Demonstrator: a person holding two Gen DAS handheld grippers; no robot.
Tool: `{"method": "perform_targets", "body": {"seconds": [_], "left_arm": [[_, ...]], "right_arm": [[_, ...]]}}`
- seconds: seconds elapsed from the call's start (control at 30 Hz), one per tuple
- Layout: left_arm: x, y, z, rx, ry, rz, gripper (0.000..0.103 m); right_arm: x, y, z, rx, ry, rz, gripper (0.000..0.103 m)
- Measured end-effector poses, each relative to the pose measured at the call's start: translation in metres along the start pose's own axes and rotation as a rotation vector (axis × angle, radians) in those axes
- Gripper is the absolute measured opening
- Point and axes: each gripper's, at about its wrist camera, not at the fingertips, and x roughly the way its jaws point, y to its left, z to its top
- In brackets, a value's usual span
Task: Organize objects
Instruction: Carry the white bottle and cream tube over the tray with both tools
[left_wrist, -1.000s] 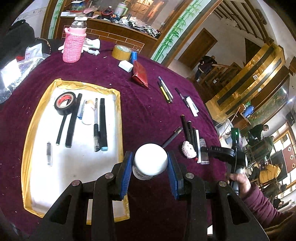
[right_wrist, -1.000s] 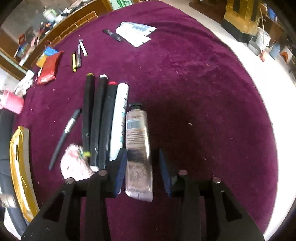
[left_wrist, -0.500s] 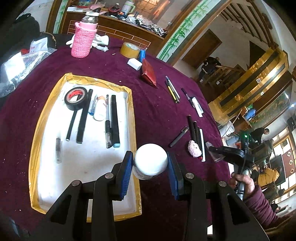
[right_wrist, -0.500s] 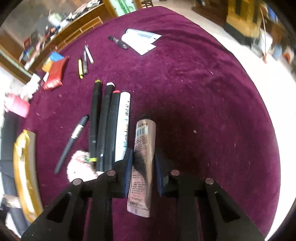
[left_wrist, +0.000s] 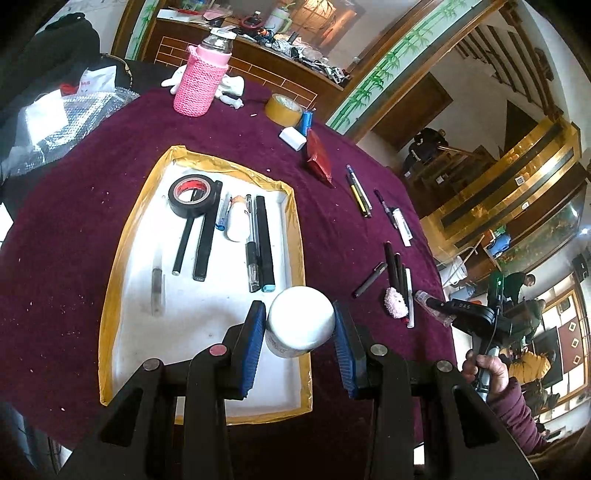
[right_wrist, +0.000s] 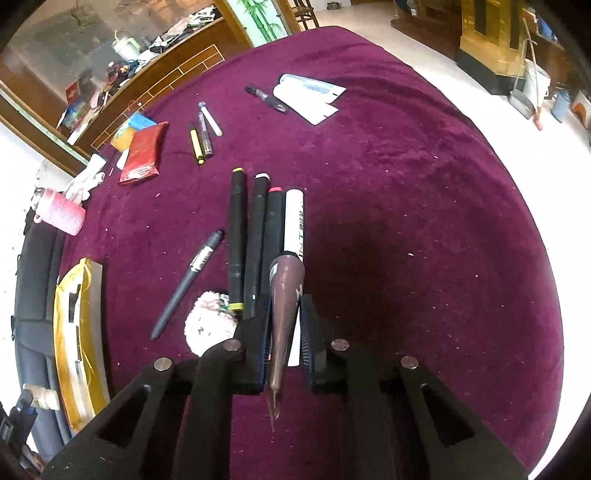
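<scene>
Left gripper pinches a white jar between its blue pads, held above the near right corner of the yellow-rimmed white tray. Right gripper clamps a brown squeeze tube, lifted off the purple tablecloth, cap end pointing forward over the row of markers. Bare cloth lies to the tube's right; a pink pompom sits just left.

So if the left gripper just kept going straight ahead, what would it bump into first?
Probably the white tray: the left gripper, holding a white jar, points down over its near right corner. Depth is hard to judge.
</scene>
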Motion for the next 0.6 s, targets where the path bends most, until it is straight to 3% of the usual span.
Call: {"method": "perform_targets", "body": {"seconds": [0.27, 0.4, 0.6], "left_arm": [[0.006, 0.025, 0.001, -0.068, 0.043, 0.012, 0.031], [0.017, 0.039, -0.003, -0.08, 0.089, 0.057, 0.031], [0.031, 0.061, -0.011, -0.073, 0.154, 0.161, 0.031]], "right_arm": [[-0.016, 0.039, -0.009, -0.007, 0.025, 0.168, 0.012], [-0.014, 0.09, -0.021, -0.076, 0.069, 0.268, 0.012], [0.011, 0.183, -0.052, -0.221, 0.204, 0.401, 0.013]]}}
